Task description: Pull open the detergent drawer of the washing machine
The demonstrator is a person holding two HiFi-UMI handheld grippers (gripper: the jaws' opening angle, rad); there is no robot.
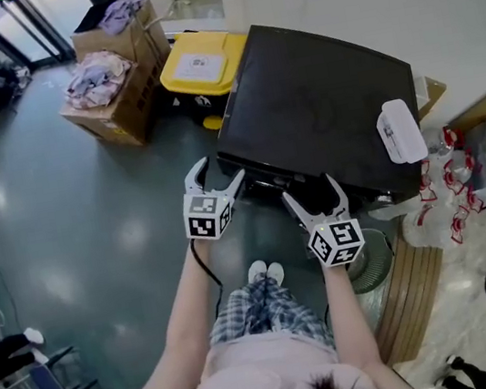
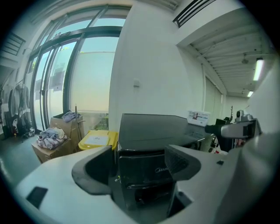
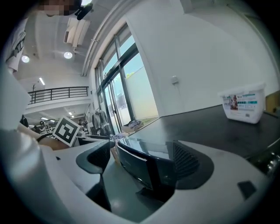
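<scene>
1. At the centre of the head view, a black washing machine [image 1: 318,93] is seen from above, standing on a grey floor [image 1: 91,224].
2. The left tongs [image 1: 217,173] are held just off the machine's front left corner. They are set wide with nothing gripped; in the left gripper view only the machine's dark front is framed between them, well apart.
3. The right tongs [image 1: 312,191] are held at the machine's front edge, also set wide.
4. In the right gripper view a dark glossy panel [image 3: 140,166] of the upper front stands between the right tongs. A clear gap is seen on the left side; on the right side contact cannot be told.
5. The detergent drawer belongs to that dark upper front. Its outline is not made out, so shut or pulled out cannot be told.
6. A white lidded box [image 1: 400,130] is seen on the machine's top, near the right edge.
7. A yellow-lidded bin [image 1: 202,62] is placed just beside the machine's rear left, with cardboard boxes [image 1: 120,94] of clothes beyond it.
</scene>
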